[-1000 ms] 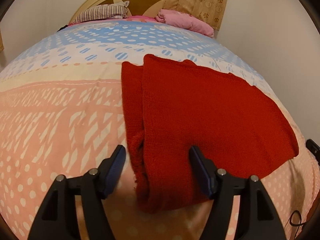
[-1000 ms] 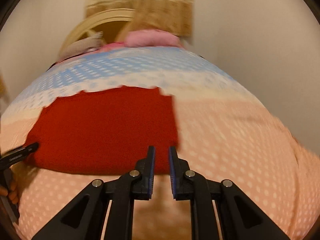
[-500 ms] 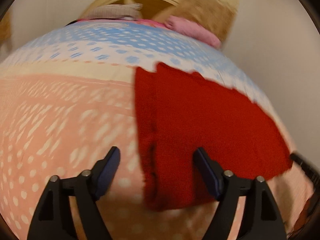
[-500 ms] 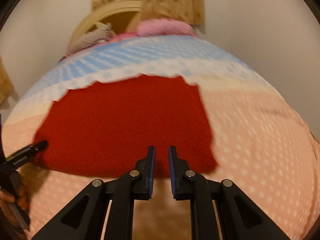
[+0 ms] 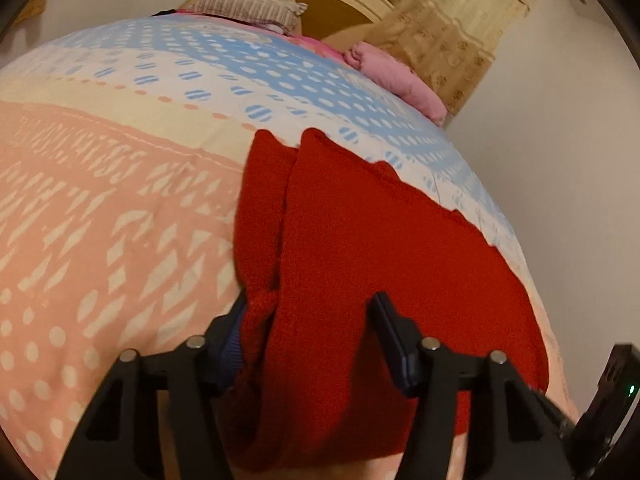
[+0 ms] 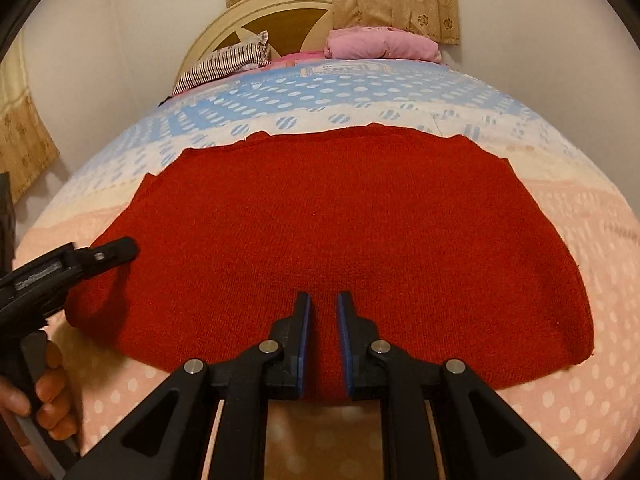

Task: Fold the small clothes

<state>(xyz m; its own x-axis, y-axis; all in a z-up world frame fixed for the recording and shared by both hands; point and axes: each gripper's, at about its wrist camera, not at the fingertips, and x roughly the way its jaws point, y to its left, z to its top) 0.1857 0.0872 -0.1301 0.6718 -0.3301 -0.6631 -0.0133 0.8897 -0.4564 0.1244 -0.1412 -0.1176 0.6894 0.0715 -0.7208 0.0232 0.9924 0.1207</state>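
A red knit garment (image 5: 380, 240) lies folded flat on the bed, with a doubled fold running down its left side. My left gripper (image 5: 310, 300) straddles that fold at the near edge. Its jaws are closing, the left finger half buried in the bunched knit and the right finger resting on top; the pads do not clamp it. In the right wrist view the same garment (image 6: 340, 220) spreads wide. My right gripper (image 6: 324, 298) hovers over the middle of its near edge, shut with only a thin slit and nothing in it. A left-gripper finger (image 6: 120, 250) touches the garment's left corner.
The bedcover (image 6: 600, 260) is pink with white dots near me and blue and white farther back. A striped pillow (image 6: 228, 60) and a pink blanket (image 6: 380, 44) lie by the round headboard (image 6: 280, 12). A hand (image 6: 48, 392) grips the left tool. Walls stand close on the right.
The left gripper rolled, its jaws widened and then narrowed around the garment's folded left edge, which now bunches against one finger. The right gripper moved forward and down over the garment's near edge.
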